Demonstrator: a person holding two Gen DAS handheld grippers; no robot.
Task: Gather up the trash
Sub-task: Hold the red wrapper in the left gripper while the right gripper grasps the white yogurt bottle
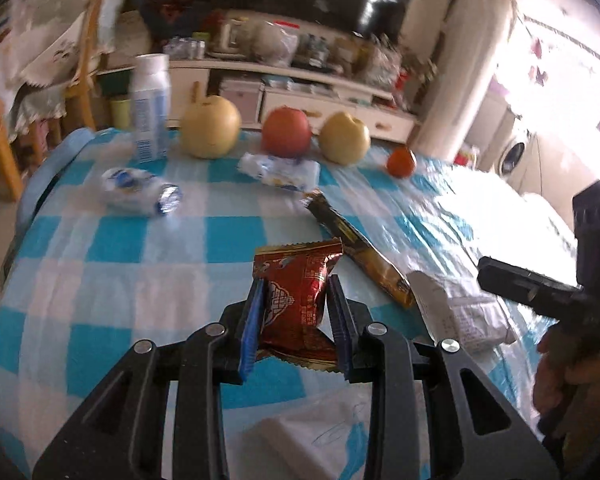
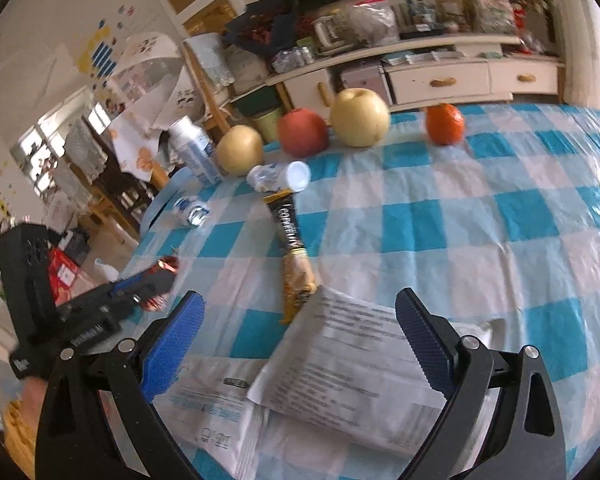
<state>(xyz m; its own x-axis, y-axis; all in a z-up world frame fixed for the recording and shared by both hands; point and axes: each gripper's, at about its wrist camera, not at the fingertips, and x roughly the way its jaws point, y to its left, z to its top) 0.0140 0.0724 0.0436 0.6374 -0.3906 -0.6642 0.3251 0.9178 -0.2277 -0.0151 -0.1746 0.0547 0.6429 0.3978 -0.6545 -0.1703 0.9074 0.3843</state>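
My left gripper [image 1: 296, 286] is shut on a red snack wrapper [image 1: 298, 300], lifted above the blue-and-white checked tablecloth [image 1: 140, 240]. The same wrapper [image 2: 165, 270] shows at the left of the right wrist view, clamped in that gripper. My right gripper [image 2: 300, 312] stands open over a folded white paper [image 2: 340, 364] near the table's front edge, with nothing pressed between its pads. A black-and-gold stick wrapper [image 1: 360, 248] lies in the middle. A crushed small bottle [image 1: 140, 192] lies at the left, and another crumpled one [image 1: 278, 170] rests in front of the fruit.
Along the far edge stand a white bottle [image 1: 150, 108], two yellow pears [image 1: 210, 126] [image 1: 345, 138], a red apple [image 1: 286, 132] and a small orange [image 1: 401, 162]. White sheets [image 2: 220, 420] lie at the front. A cluttered cabinet [image 1: 300, 92] stands behind the table.
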